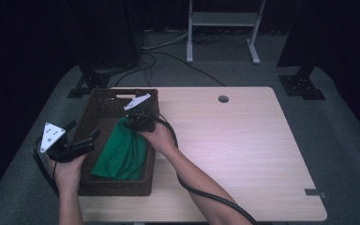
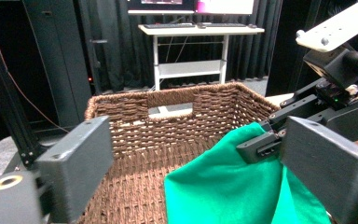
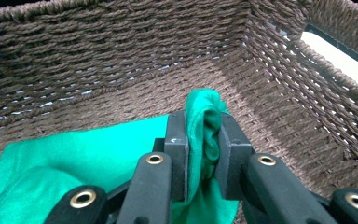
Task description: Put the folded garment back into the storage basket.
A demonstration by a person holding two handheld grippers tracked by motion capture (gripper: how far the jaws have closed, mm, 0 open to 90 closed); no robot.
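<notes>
1. No readable brand, label or writing on green cloth (image 1: 122, 154) or wicker basket (image 1: 122, 187).
2. Cloth lying inside the basket, long axis running from near end up toward the far right wall, top bunched.
3. Right tongs (image 3: 203, 144) inside the basket, pinching that bunched cloth fold.
4. Left tongs (image 2: 191, 158) at the basket's left rim, spread wide, nothing between.
5. Basket resting on tabletop (image 1: 243, 154), left side.

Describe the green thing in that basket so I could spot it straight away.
Find the pale wooden table, then the dark brown woven basket at its left end. Inside lies a bright green cloth, soft and crumpled, one fold pinched by the right gripper. It is the only vivid colour there.
</notes>
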